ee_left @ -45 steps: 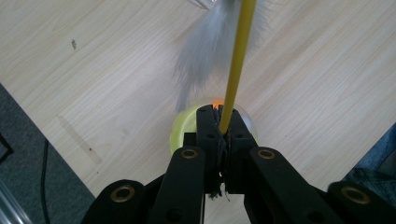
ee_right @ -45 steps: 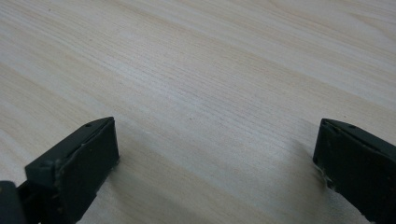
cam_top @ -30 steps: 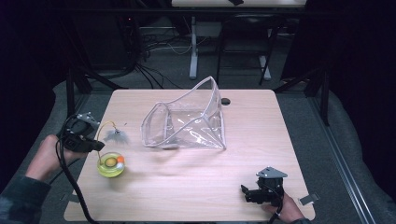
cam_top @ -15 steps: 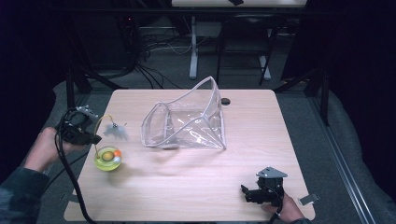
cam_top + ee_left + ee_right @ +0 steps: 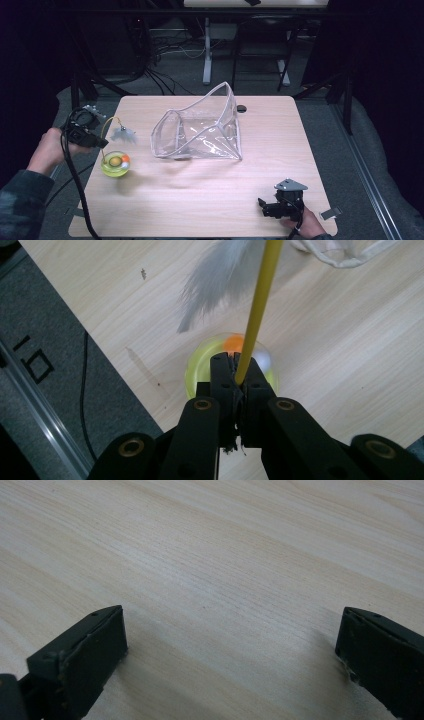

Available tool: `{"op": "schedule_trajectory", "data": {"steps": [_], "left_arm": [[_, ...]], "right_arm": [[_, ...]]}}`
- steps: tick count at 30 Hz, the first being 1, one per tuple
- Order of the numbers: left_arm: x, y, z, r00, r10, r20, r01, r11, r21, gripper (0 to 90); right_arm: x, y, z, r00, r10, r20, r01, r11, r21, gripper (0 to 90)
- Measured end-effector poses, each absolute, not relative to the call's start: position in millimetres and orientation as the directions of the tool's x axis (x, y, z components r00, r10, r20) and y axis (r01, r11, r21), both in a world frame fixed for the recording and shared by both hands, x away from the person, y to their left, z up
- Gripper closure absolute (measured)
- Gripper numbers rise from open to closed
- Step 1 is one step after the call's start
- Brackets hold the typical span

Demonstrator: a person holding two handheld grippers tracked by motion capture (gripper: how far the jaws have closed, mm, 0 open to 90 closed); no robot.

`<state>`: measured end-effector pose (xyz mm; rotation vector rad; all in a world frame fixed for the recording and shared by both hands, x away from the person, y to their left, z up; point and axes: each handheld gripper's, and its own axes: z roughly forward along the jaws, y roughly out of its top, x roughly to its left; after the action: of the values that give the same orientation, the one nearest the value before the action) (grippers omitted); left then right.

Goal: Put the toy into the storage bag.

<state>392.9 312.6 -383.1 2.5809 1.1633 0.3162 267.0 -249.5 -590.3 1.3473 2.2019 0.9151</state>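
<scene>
- Left gripper (image 5: 102, 143): I hold it at the 9 o'clock edge of the desk (image 5: 210, 210). Its fingers (image 5: 222, 372) are clamped tight on one yellow rod (image 5: 260, 305).
- Yellow rod: one item. In the left gripper view it rises from between my fingers toward 12 o'clock. In the high view it arcs up from the fingers and over toward 3 o'clock.
- Feather tuft (image 5: 123, 134): one item, white, hanging at the far end of the rod, above the desk surface. In the left gripper view the feather tuft (image 5: 220, 275) lies just beside the rod on its 9 o'clock side.
- Round toy base (image 5: 115, 164): one item, translucent yellow-green, resting on the desk directly below my left fingers. It carries one orange ball (image 5: 125, 159) and one paler ball next to it. Whether the rod is attached to this base cannot be determined.
- Clear plastic bag (image 5: 200, 132): one item, standing open at the desk centre, at 3 o'clock from the feather tuft and apart from it. White trim runs along its rim.
- Right gripper (image 5: 262, 206): I hold it near the 5 o'clock corner of the desk, well apart from the bag. Its fingers (image 5: 95, 645) stand wide apart with bare desk between them; they grip nothing.
- Count of grippers: two, one per hand.
</scene>
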Motion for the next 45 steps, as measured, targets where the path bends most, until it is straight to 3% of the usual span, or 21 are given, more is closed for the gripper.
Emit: {"op": "schedule_trajectory", "data": {"steps": [8, 45], "left_arm": [[406, 313, -381, 0.638, 0.762, 0.108, 0.708, -0.636, 0.308, 87.9], [457, 302, -353, 0.600, 0.793, 0.105, 0.745, -0.601, 0.289, 87.9]], "right_arm": [[267, -250, -590, -0.456, 0.890, 0.000, 0.627, 0.321, 0.710, 0.0], [267, -250, -590, -0.456, 0.890, 0.000, 0.627, 0.321, 0.710, 0.0]]}}
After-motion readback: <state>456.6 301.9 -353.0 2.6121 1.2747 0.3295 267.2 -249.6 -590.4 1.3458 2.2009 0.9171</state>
